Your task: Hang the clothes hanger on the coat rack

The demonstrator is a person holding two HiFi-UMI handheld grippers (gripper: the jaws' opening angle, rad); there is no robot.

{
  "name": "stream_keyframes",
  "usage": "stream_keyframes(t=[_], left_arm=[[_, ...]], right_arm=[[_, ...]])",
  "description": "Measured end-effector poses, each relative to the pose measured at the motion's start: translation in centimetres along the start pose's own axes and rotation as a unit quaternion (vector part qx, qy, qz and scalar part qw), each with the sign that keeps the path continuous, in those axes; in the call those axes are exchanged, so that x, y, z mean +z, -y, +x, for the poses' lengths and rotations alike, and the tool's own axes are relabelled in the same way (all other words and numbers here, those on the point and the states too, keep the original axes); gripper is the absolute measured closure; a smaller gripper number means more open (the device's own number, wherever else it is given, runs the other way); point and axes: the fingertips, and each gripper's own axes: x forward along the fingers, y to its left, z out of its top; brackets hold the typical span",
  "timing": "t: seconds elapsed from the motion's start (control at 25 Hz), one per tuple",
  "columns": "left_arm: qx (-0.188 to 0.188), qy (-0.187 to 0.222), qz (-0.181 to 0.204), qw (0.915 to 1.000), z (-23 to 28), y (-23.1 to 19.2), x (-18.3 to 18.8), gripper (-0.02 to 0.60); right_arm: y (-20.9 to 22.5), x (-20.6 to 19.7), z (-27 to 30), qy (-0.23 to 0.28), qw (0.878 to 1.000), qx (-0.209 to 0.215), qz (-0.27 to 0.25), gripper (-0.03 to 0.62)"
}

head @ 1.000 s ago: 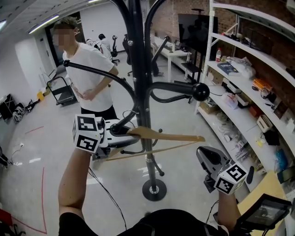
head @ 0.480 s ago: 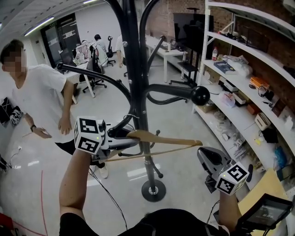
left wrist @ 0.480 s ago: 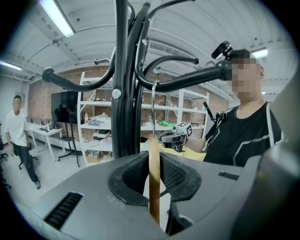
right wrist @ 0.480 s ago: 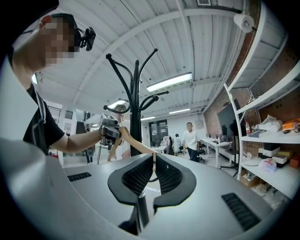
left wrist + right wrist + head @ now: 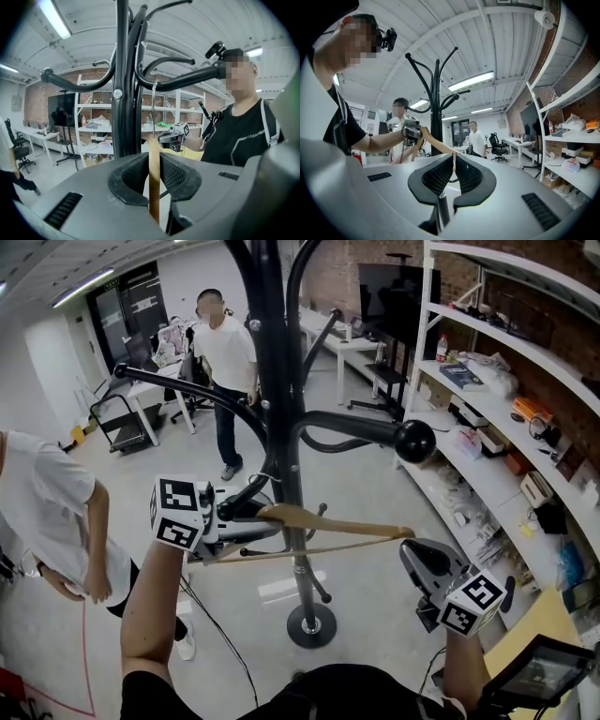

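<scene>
**Wooden hanger held against the coat rack by the left gripper**

The black coat rack [image 5: 284, 427] stands on open floor just ahead of me. The wooden clothes hanger [image 5: 347, 525] lies across the near side of its pole, under a ball-tipped peg [image 5: 413, 440]. White shelving [image 5: 525, 362] closes off the right side. A person [image 5: 225, 338] beyond the rack and a second person [image 5: 47, 502] at the left edge both stand well apart from it.

My left gripper [image 5: 246, 517] is clamped on the hanger's left end, just beside the pole. Only the left gripper view shows the wire hook [image 5: 153, 108] rising beside a curved arm [image 5: 187, 80]; I cannot tell whether it rests there.

My right gripper [image 5: 412, 559] sits low, near the hanger's free tip. Its own view shows the jaws slightly apart with nothing between them.
</scene>
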Motion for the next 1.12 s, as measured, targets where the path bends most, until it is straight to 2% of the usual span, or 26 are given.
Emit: stream_keyframes(t=[0.32,0.72,1.12], left_arm=[[0.040,0.019,0.015,0.9989,-0.1,-0.7,-0.2,0.526],[0.065,0.028,0.016,0.9974,-0.4,-0.6,-0.3,0.526],[0.083,0.035,0.011,0.9959,-0.6,-0.9,-0.3,0.526]], right_arm=[[-0.2,0.1,-0.1,0.007,1.000,0.009,0.000,0.586],[-1.2,0.6,1.4,0.005,1.000,0.029,-0.006,0.586],[-3.8,0.7,4.0,-0.009,0.997,0.068,-0.023,0.586]])
